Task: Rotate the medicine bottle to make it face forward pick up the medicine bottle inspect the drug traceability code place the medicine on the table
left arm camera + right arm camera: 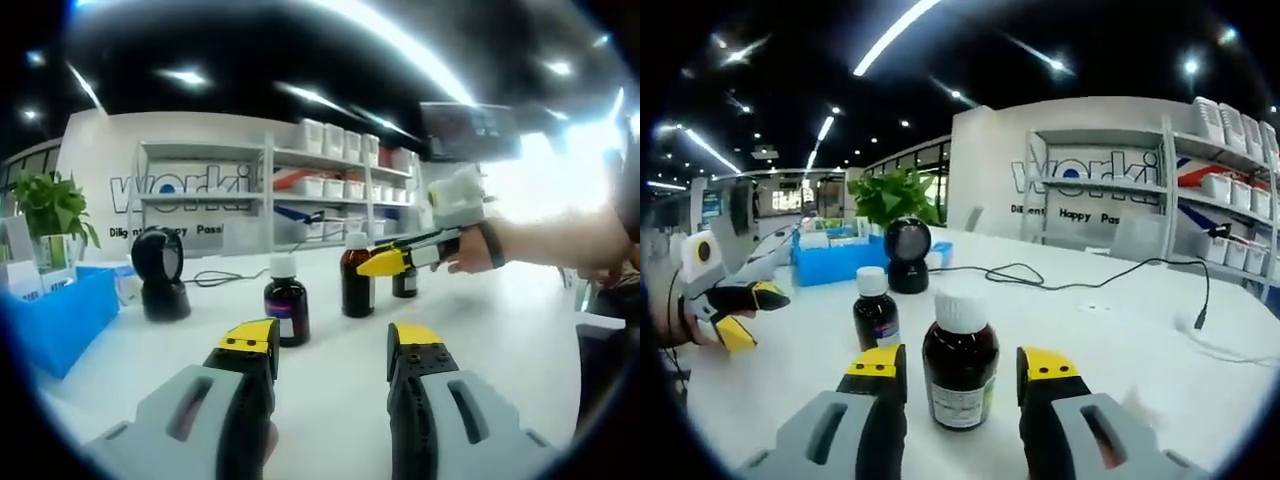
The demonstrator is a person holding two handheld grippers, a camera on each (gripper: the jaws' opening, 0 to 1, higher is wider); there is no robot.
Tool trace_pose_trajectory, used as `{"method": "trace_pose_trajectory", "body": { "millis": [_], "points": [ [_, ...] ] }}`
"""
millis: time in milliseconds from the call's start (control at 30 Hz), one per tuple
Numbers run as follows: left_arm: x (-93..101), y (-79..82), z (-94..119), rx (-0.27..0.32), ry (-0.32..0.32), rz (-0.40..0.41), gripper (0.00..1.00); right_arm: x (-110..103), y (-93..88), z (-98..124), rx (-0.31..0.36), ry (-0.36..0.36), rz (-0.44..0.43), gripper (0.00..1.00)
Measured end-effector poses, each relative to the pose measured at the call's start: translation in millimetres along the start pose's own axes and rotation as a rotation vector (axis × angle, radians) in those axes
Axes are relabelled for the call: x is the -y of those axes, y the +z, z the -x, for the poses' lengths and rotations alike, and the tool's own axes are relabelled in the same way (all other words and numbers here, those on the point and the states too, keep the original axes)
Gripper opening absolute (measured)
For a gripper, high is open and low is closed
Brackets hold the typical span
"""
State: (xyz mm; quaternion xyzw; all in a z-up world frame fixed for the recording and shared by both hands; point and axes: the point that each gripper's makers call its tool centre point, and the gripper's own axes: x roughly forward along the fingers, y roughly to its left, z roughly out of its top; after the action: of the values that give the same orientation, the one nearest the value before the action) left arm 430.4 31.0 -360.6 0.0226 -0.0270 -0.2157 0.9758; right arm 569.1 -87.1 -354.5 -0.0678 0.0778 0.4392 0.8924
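Note:
A tall brown medicine bottle [960, 368] with a white cap stands upright on the white table [1120, 330]. It sits between the jaws of my right gripper [961, 362], which is open with a small gap on each side. A smaller dark bottle [876, 312] stands just left of it. In the left gripper view the tall bottle [356, 278] stands mid-table with the right gripper [392, 262] reaching in beside it. The small bottle [286, 302] is nearer, and a third bottle [405, 283] is behind. My left gripper [331, 338] is open, short of the bottles and holding nothing.
A black round scanner [160, 272] stands left of the bottles, its cable [1040, 276] trailing across the table. A blue bin [62, 318] and a potted plant [50, 205] sit at the left edge. Shelves with white boxes [320, 180] line the back wall. A person's hand [560, 245] holds the right gripper.

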Motion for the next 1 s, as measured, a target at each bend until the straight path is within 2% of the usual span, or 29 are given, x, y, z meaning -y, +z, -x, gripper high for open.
{"method": "trace_pose_trajectory", "body": {
  "millis": [167,300,467,1000],
  "points": [
    [0.7,0.4,0.3,0.002,-0.001,0.002,0.34,2.2,-4.3,-6.5,-0.026,0.011,0.018,0.36],
    [0.6,0.5,0.2,0.003,-0.002,0.002,0.34,2.4,-6.4,-9.7,-0.028,0.018,-0.010,0.28],
    [0.7,0.9,0.3,0.003,-0.002,0.003,0.34,2.7,-6.6,-10.3,-0.028,0.018,0.002,0.28],
    [0.9,0.6,0.4,0.002,-0.003,0.002,0.34,-2.2,-6.9,-6.7,-0.031,-0.111,-0.013,0.27]
  ]
}}
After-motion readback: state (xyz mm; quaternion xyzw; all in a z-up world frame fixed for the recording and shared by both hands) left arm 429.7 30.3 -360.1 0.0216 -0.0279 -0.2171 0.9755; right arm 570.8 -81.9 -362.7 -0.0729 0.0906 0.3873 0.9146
